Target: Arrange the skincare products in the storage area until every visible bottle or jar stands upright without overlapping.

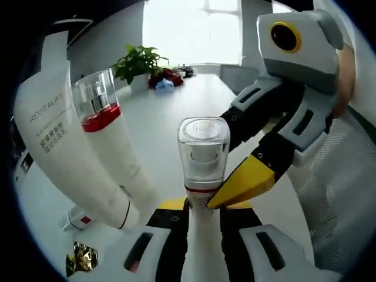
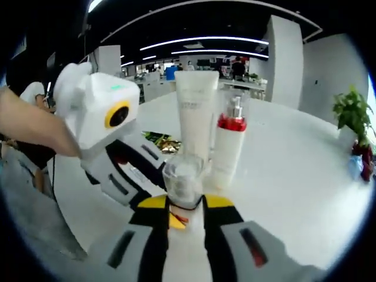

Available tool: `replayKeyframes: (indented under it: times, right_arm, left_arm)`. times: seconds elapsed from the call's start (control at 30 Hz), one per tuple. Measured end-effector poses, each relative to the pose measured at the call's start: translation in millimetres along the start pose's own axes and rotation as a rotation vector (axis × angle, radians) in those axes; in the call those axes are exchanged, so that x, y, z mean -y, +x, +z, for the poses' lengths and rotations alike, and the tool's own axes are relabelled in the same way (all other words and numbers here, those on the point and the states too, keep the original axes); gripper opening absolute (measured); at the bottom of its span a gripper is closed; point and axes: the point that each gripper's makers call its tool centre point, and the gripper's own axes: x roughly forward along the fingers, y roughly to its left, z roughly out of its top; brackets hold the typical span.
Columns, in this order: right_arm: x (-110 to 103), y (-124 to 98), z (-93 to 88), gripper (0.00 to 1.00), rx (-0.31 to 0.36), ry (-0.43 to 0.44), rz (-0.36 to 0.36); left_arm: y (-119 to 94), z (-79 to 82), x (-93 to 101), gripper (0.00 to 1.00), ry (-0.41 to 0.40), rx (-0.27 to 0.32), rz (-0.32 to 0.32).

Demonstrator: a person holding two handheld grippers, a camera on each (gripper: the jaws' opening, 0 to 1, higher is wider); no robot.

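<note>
A white bottle with a clear cap rises between the jaws of my left gripper, which is shut on its body. My right gripper reaches in from the right, its yellow fingertip pressed against the bottle just under the cap. In the right gripper view the same bottle sits between the jaws of my right gripper, with my left gripper coming in from the left. A white tube and a red-collared pump bottle stand upright behind it.
The white tube and the pump bottle loom close on the left over the white table. A small jar and gold foil lie beside them. A potted plant stands far back. A person's arm holds my left gripper.
</note>
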Motion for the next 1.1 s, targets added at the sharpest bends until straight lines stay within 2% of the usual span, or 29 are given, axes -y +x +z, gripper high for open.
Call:
replayKeyframes:
  times: [0.33, 0.47, 0.7, 1.1]
  right_arm:
    - [15, 8, 2.9, 0.21, -0.014, 0.060, -0.091]
    - [18, 11, 2.8, 0.20, -0.018, 0.046, -0.126]
    - [26, 17, 2.7, 0.19, -0.022, 0.085, -0.179]
    - [31, 23, 6.0, 0.19, -0.014, 0.092, -0.207]
  left_arm:
    - [8, 4.9, -13.5, 0.17, 0.028, 0.000, 0.002]
    - [11, 6.1, -16.4, 0.17, 0.043, -0.005, 0.004]
    - [13, 5.8, -24.7, 0.17, 0.062, -0.012, 0.002]
    - [10, -1.3, -29.0, 0.20, 0.064, -0.028, 0.014]
